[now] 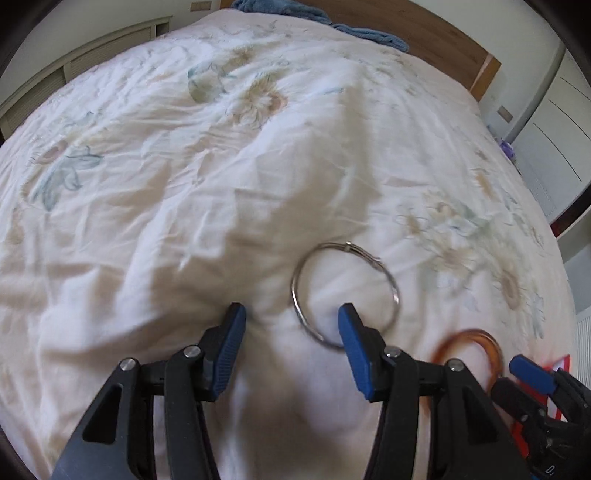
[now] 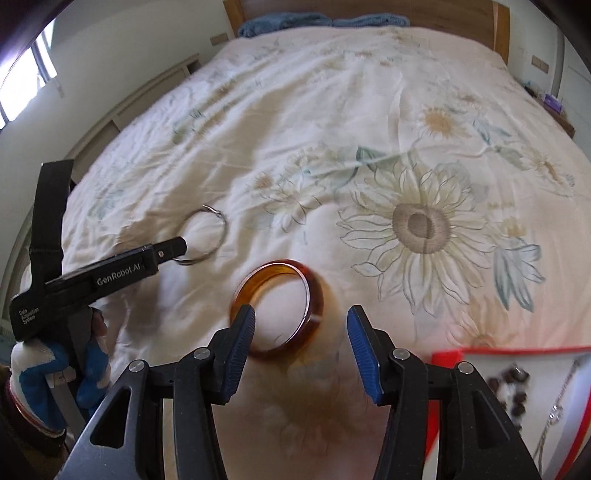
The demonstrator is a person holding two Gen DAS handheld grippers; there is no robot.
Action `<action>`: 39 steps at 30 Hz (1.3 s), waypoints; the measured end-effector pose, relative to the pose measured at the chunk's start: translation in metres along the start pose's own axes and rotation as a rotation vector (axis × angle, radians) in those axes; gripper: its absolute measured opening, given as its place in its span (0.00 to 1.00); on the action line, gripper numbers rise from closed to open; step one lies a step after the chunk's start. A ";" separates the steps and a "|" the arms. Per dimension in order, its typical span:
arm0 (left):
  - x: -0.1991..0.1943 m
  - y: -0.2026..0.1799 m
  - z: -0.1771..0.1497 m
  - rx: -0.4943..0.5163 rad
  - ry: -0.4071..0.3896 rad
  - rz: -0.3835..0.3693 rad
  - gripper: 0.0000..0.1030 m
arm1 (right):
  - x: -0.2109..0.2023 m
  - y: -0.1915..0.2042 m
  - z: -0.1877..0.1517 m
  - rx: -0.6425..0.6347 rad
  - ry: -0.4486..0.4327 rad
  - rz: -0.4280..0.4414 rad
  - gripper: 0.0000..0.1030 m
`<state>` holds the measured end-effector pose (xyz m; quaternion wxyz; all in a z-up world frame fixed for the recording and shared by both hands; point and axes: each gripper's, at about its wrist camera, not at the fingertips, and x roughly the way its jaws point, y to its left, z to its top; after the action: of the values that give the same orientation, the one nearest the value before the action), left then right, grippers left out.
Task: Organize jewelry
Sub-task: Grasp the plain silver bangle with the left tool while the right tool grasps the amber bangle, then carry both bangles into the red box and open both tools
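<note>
Cotton bedspread (image 2: pixel 332 110): cream with faded sunflowers, rumpled, covering the whole bed; everything lies on it.
Person's left hand (image 2: pixel 55 369): far left in the right wrist view, in a white and blue glove, gripping the handle of the black left tongs.
Left gripper (image 1: pixel 291 317): jaws standing well apart, blue pads bare, nothing pinched. Its right finger (image 1: pixel 351 332) sits inside the outline of the silver ring; whether it touches the metal I cannot tell, the picture is blurred there.
Silver ring (image 1: pixel 345 291): a thin metal hoop lying flat on the cloth, with a small clasp or joint at its far edge. It lies left of the amber bangle and apart from it.
Amber bangle (image 2: pixel 277 310): a broad, translucent brown band resting on the bedspread just ahead of the right tongs, tilted a little on the soft cloth. Its left rim is right beside the left pad; contact is not clear.
Right gripper (image 2: pixel 301 325): jaws parted about halfway, holding nothing, the bangle partly between the tips.
Red tray (image 2: pixel 448 356): at the lower right edge, red rim and white floor.
Tray contents: a scatter of small dark beads (image 2: pixel 511 387) and a thin silvery chain (image 2: pixel 554 410); finer detail is too blurred to tell.
Blue blanket (image 2: pixel 280 20): bunched at the head of the bed against the wooden headboard (image 2: pixel 369 9).
</note>
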<state>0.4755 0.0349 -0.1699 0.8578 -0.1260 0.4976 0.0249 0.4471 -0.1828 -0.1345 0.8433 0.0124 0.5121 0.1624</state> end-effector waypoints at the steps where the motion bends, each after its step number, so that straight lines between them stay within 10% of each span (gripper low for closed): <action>1: 0.003 0.000 0.001 0.004 -0.003 0.002 0.49 | 0.007 -0.002 0.002 0.005 0.018 0.002 0.50; 8: 0.015 -0.007 -0.003 0.093 -0.041 0.035 0.45 | 0.039 0.000 0.005 -0.019 0.091 -0.055 0.42; 18: -0.006 0.005 -0.007 0.063 -0.071 -0.013 0.04 | 0.025 0.003 0.004 -0.053 0.020 -0.118 0.11; 39: -0.148 0.019 -0.077 0.149 -0.136 -0.010 0.04 | -0.116 0.062 -0.057 -0.141 -0.148 -0.090 0.11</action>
<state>0.3324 0.0467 -0.0829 0.8967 -0.0624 0.4382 -0.0078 0.3322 -0.1652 -0.0502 0.8841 -0.0582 0.4357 0.1589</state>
